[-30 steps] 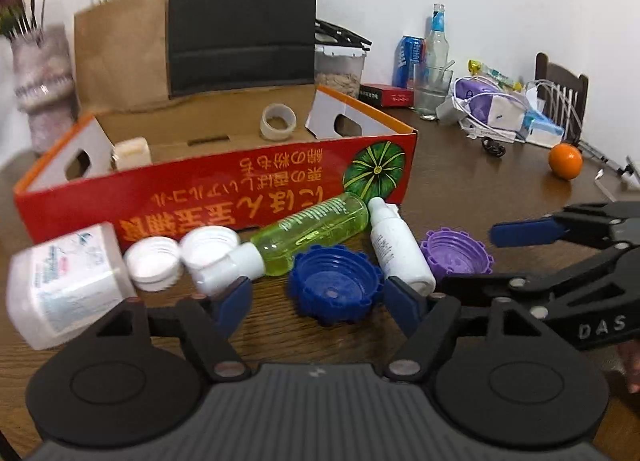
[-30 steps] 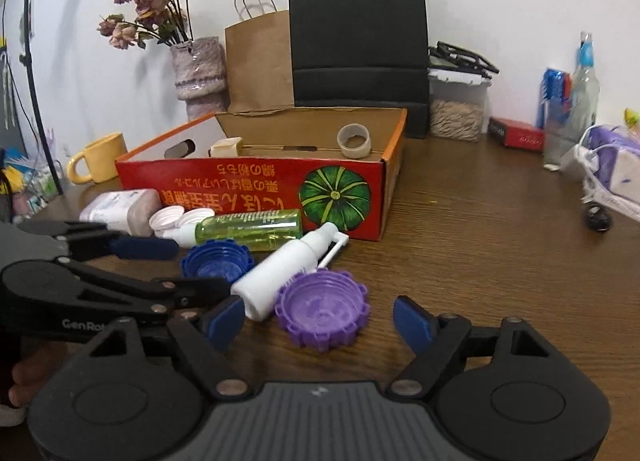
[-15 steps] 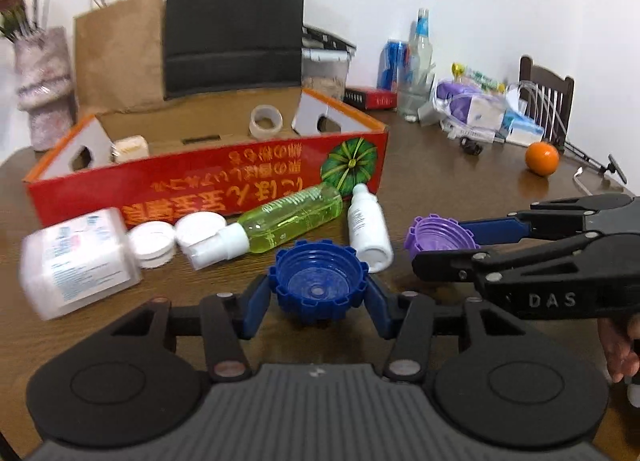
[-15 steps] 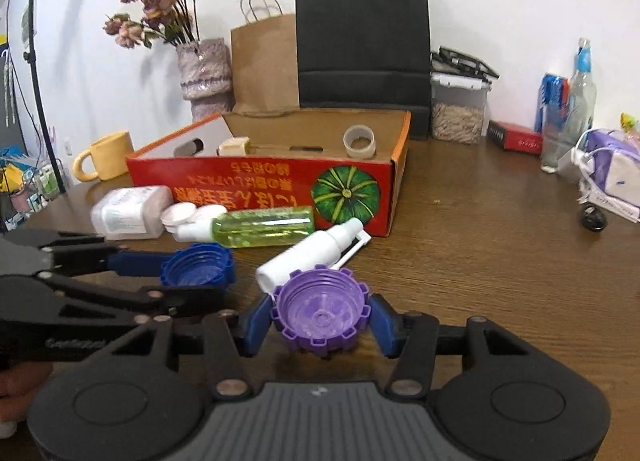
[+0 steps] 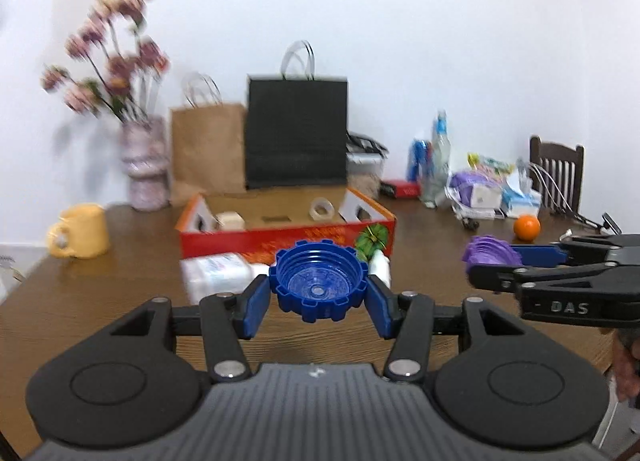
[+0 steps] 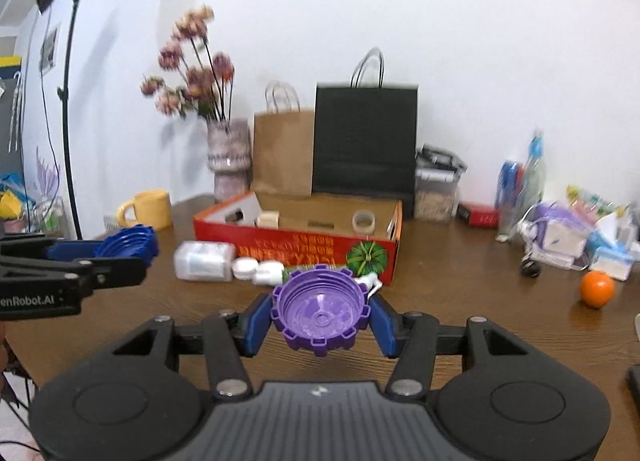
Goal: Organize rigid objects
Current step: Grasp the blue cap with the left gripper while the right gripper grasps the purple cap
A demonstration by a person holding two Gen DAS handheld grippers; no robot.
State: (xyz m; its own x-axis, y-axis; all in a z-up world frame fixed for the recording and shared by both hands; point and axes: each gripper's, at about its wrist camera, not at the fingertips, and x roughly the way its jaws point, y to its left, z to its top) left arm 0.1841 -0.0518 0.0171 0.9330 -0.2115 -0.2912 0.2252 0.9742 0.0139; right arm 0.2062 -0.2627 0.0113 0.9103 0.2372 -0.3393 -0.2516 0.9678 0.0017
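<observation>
My left gripper (image 5: 318,303) is shut on a blue ridged cap (image 5: 318,285), held above the table with its hollow side toward the camera. My right gripper (image 6: 320,321) is shut on a purple ridged cap (image 6: 320,307), also lifted. Each gripper shows in the other's view: the right gripper (image 5: 496,257) with the purple cap (image 5: 490,255), the left gripper (image 6: 120,247) with the blue cap (image 6: 128,243). Behind them stands the red cardboard box (image 6: 320,247) (image 5: 280,239) holding a tape roll (image 6: 364,221) and a small wooden block (image 6: 267,219).
A white jar (image 6: 204,261), white lids (image 6: 245,267) and bottles lie in front of the box. A yellow mug (image 6: 150,210), a flower vase (image 6: 228,163), paper bags (image 6: 364,141), an orange (image 6: 597,288) and clutter at the right stand on the brown table (image 6: 460,293).
Both grippers closed on their caps, then lifted them off the table and pulled back from the box. The white jar, lids and bottles stayed where they lay.
</observation>
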